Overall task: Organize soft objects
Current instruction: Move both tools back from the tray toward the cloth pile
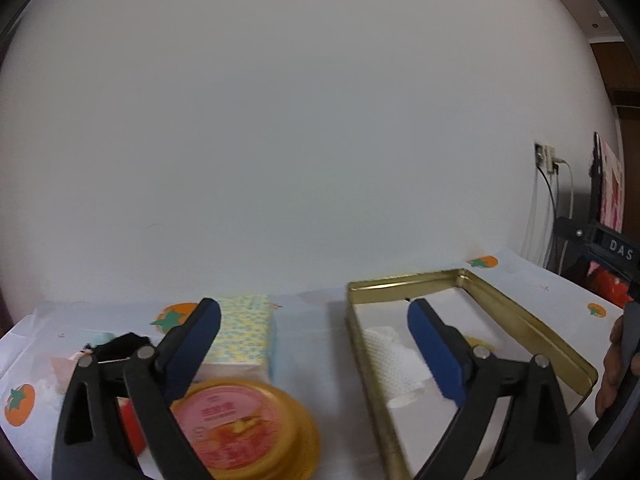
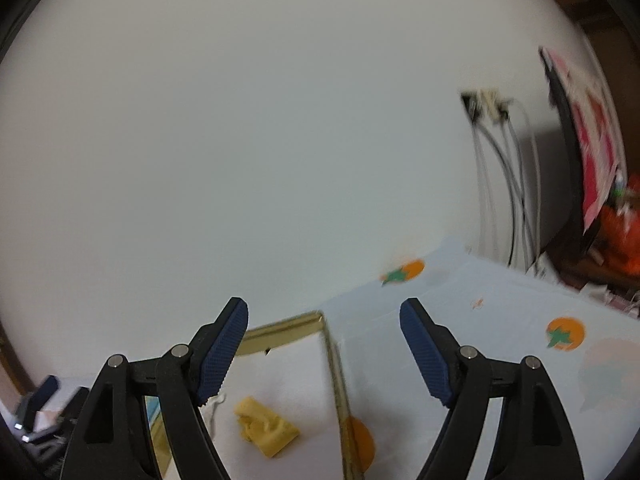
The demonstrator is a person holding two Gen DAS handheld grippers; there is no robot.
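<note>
Both the left gripper [image 1: 314, 322] and right gripper [image 2: 324, 320] are hovering nearly level, jaws gaping empty, above the gold tin [image 1: 520, 320] holding a yellow sponge [image 2: 266, 430].

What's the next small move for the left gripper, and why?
Probably swing the left gripper left toward the patterned tissue pack on the tablecloth. Its jaws stand open with nothing between them; the gold tin already holds a white cloth and a yellow piece, while the pack lies outside.
</note>
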